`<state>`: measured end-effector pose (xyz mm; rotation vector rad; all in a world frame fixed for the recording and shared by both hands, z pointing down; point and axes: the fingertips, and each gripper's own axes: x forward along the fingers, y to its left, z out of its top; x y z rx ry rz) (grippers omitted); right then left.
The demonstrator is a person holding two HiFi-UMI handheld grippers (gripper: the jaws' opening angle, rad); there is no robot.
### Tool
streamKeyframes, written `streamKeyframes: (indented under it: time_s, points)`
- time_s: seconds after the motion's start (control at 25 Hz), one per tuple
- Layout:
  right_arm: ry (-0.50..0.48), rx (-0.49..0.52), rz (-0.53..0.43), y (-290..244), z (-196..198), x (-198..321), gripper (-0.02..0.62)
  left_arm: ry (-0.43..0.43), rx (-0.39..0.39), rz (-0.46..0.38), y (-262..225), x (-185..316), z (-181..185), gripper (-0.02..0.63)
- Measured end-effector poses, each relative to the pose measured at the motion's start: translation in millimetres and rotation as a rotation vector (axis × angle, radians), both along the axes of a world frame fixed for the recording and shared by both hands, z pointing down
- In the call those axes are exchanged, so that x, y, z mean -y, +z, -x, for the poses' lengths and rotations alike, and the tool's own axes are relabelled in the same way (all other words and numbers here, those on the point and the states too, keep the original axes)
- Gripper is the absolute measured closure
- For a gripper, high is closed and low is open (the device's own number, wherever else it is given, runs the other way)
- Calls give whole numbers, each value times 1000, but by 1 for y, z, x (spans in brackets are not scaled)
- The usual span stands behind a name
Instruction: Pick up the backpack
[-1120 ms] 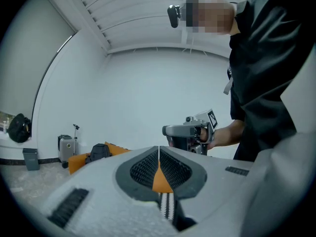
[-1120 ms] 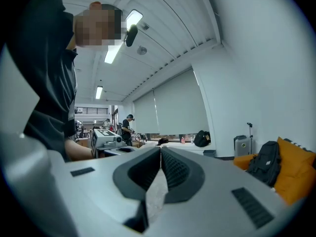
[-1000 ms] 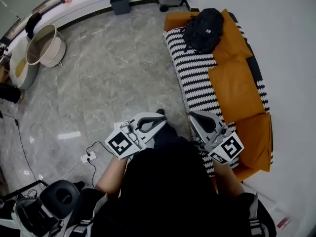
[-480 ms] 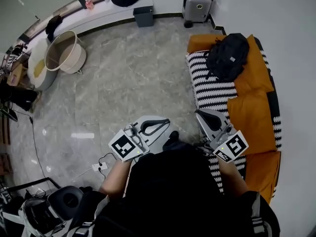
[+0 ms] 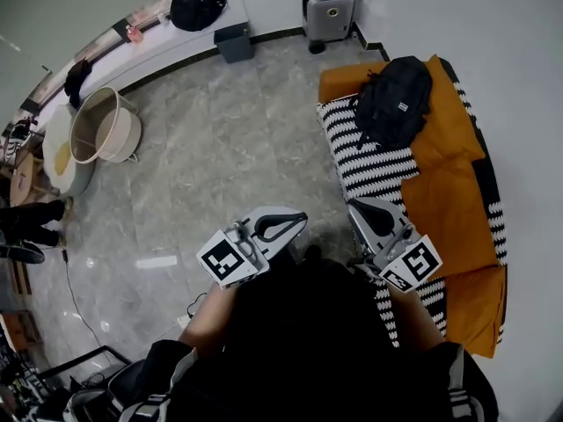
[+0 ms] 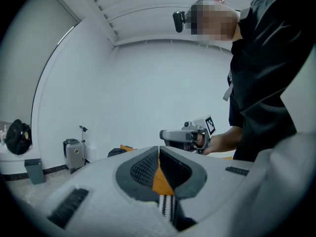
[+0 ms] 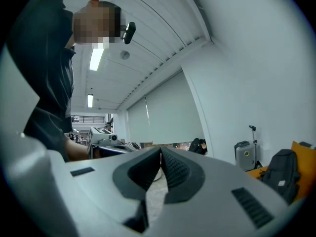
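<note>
A black backpack [image 5: 394,99] leans upright against the orange back of the sofa [image 5: 457,200], at its far end, partly on the striped blanket [image 5: 365,161]. In the right gripper view the backpack [image 7: 281,174] shows at the right edge. My left gripper [image 5: 299,221] is held level over the floor, well short of the backpack, shut and empty. My right gripper [image 5: 356,207] hovers at the sofa's front edge, also shut with nothing in it. In their own views the left gripper [image 6: 159,149] and the right gripper [image 7: 160,154] each have jaws that meet.
A grey suitcase [image 5: 327,7] stands by the far wall beside the sofa. A dark bin [image 5: 233,42] and another black bag [image 5: 195,3] are along the back ledge. A round tub [image 5: 101,130] sits at the left. Marble floor lies between.
The person has stepped along the sofa, so the backpack now sits nearer in the head view. Both grippers came forward with the body and stay shut.
</note>
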<state>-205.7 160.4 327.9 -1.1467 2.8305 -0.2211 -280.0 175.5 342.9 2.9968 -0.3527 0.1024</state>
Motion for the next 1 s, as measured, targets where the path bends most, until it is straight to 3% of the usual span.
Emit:
streamKeyframes:
  time_s: [0.16,0.52,0.64,1.0]
  points:
    - [65,1,15,4,-14,16,569,47,-14,38,6,27,-11,581]
    - [324,27,27,-10,-60,81,569,328,-61,33,8,105,-72,581]
    - [383,-28,53,-1,-74,104,569,384,-86,35,-2,138,-86,581]
    - [509,-71,63,-11,-68,175,569,497,-91,74,0,218,-75,583]
